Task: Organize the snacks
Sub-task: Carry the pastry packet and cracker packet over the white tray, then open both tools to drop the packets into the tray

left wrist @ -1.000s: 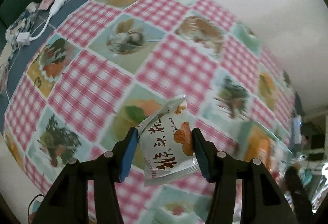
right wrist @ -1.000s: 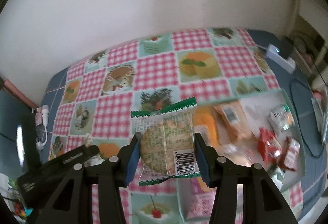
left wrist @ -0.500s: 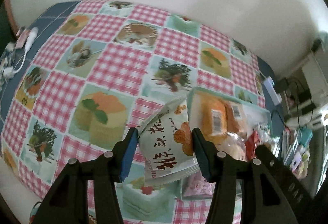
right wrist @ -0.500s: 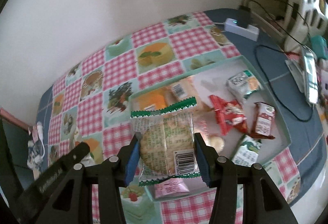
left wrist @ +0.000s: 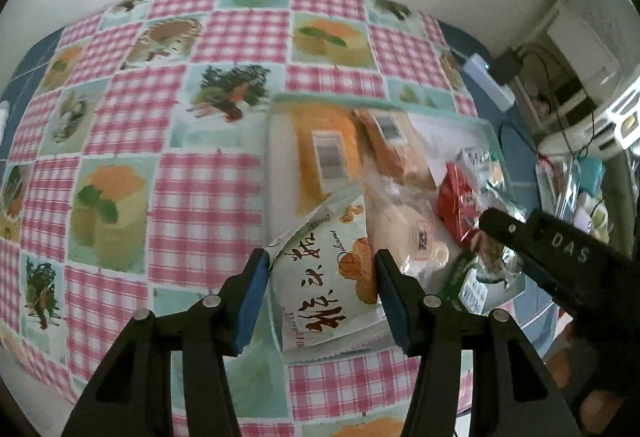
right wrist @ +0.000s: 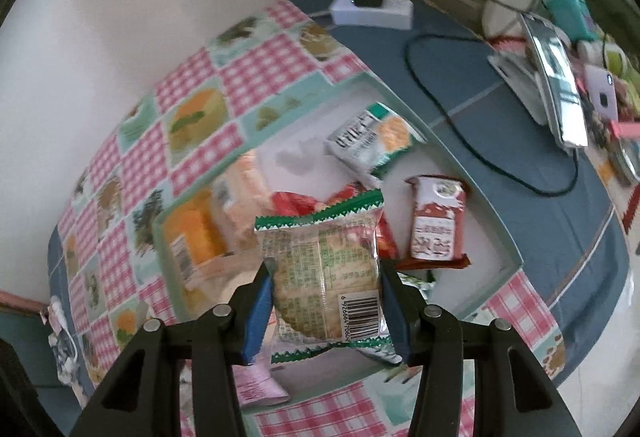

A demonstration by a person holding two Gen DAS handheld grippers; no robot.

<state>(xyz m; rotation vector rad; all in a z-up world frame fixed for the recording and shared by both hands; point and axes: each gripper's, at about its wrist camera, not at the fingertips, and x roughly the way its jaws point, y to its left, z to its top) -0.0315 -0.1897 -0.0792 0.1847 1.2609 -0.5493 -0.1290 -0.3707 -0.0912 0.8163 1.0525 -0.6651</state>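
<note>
My left gripper (left wrist: 320, 287) is shut on a white snack packet (left wrist: 326, 277) with dark lettering and an orange picture, held above the near left corner of a shallow pale-green tray (left wrist: 276, 105). My right gripper (right wrist: 326, 301) is shut on a clear cracker packet (right wrist: 324, 273) with green zigzag ends and a barcode, held above the tray's (right wrist: 472, 181) near part. In the tray lie orange cake packets (left wrist: 326, 149), a red packet (right wrist: 436, 225), a green and white cracker packet (right wrist: 372, 137) and several others. The right gripper's black body (left wrist: 560, 261) shows at the right of the left wrist view.
A pink-checked cloth with cake pictures (left wrist: 208, 177) covers the table, blue cloth (right wrist: 500, 109) beyond it. A white power strip with a black plug (right wrist: 372, 5), a black cable (right wrist: 480, 141), a phone (right wrist: 556, 77) and clutter lie right of the tray. A white wall stands behind.
Both grippers have swung sideways over the table with their packets and rolled. The tray, out of the left wrist view a second ago, now lies under both grippers.
</note>
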